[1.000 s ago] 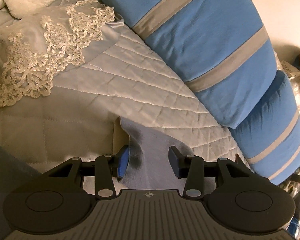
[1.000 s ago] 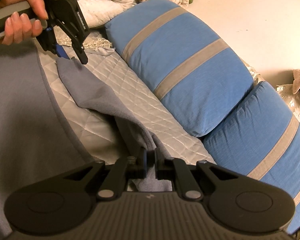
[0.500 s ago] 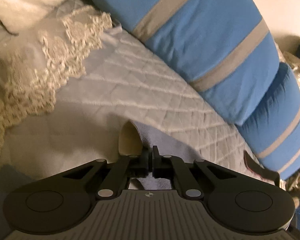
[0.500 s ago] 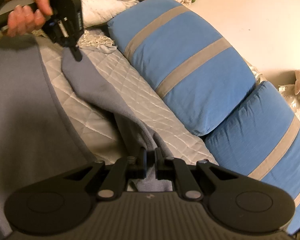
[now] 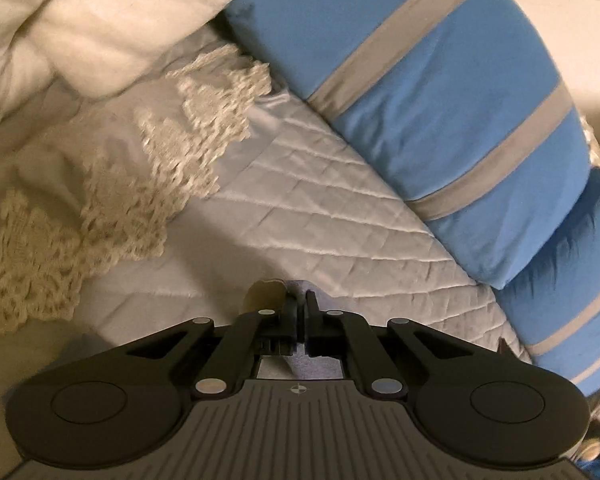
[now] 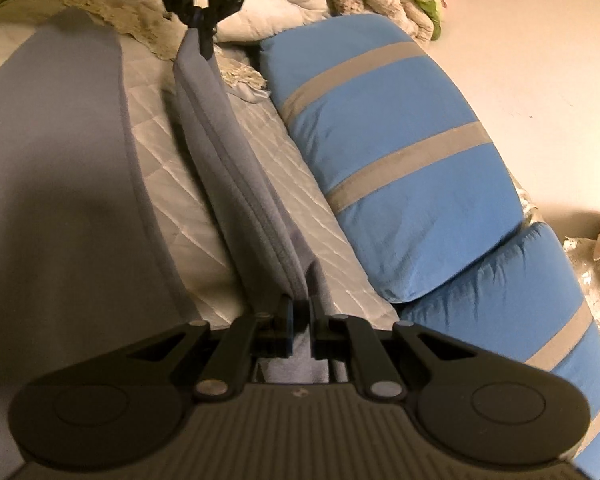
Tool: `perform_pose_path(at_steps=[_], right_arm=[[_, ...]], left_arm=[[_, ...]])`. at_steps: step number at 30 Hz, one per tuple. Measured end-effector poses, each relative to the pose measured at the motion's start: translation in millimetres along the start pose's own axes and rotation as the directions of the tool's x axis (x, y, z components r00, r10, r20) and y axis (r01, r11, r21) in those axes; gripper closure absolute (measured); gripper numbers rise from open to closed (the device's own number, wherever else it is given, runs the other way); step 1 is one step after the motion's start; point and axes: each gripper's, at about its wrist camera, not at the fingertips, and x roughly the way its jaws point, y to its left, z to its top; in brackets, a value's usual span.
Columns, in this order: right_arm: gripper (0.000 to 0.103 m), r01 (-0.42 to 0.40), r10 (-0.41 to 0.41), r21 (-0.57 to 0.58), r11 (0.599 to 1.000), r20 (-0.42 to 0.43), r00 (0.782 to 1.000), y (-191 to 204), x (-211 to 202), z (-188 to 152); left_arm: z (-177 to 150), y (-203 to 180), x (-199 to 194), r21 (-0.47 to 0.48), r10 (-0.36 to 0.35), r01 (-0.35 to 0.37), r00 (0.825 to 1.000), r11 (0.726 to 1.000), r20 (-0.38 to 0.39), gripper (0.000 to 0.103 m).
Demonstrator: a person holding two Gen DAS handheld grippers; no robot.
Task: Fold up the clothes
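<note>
- Status: I have both claws gripping the grey garment (image 6: 236, 184). The left claw (image 6: 204, 36) is pressed together on its far end; the right claw (image 6: 300, 320) pinches the near end.
- Position: I hold the strip taut above the quilted bed cover (image 6: 168, 168); no fold is laid yet.
- Obstructions: blue striped pillows (image 6: 400, 152) close alongside, lace cloth (image 5: 180, 152) and a second grey fabric (image 6: 60, 160) nearby.

Lighting as I read it: warm, dim indoor light from above. Lace trim (image 5: 148, 184) smeared by motion blur. Fisheye bends the blue pillow (image 6: 396, 160); corners vignette black. Deep shadow pools on the grey garment (image 6: 60, 220).
</note>
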Motion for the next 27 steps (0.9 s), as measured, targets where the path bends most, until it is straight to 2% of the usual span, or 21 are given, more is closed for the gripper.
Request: perform_pose_path(at_steps=[3,10,14,20,21,23,25,27], right_arm=[[0.093,-0.013,0.013,-0.013,1.0,-0.001,1.0,5,1,-1],[0.093,-0.027,0.027,-0.043,0.999,-0.007,1.0,16,4,-3],[0.092,-0.027,0.027,-0.044,0.999,-0.008,1.0,16,5,-3],[0.091,-0.025,0.025,-0.039,0.999,-0.011,1.0,16,6,-2],[0.091,-0.023,0.023,-0.036,0.999,-0.012,1.0,16,7,-2],[0.091,-0.019,0.018,-0.026,0.999,-0.016,1.0,16,8,-2],[0.091,-0.018,0.018,-0.015,1.0,-0.02,1.0,15,9,-1],[0.091,-0.019,0.019,-0.003,1.0,-0.024,1.0,14,10,-1]], left_arm=[[-1,2,16,0.024,0.018,-0.017,1.0,1.0,-0.01,0.1],[-5,7,55,0.058,0.011,-0.007,0.998,0.998,-0.055,0.1],[-8,10,59,0.073,0.039,-0.034,0.997,0.997,-0.072,0.1],[-12,17,57,0.1,0.021,-0.015,0.998,0.995,-0.059,0.099],[-12,16,56,0.113,0.021,-0.014,0.998,0.993,-0.057,0.098],[-13,13,51,0.146,0.037,-0.03,0.998,0.989,-0.044,0.088],[-17,8,40,0.181,0.064,-0.061,0.998,0.982,-0.014,0.063],[-23,3,26,0.232,0.095,-0.1,0.995,0.968,0.034,0.06]])
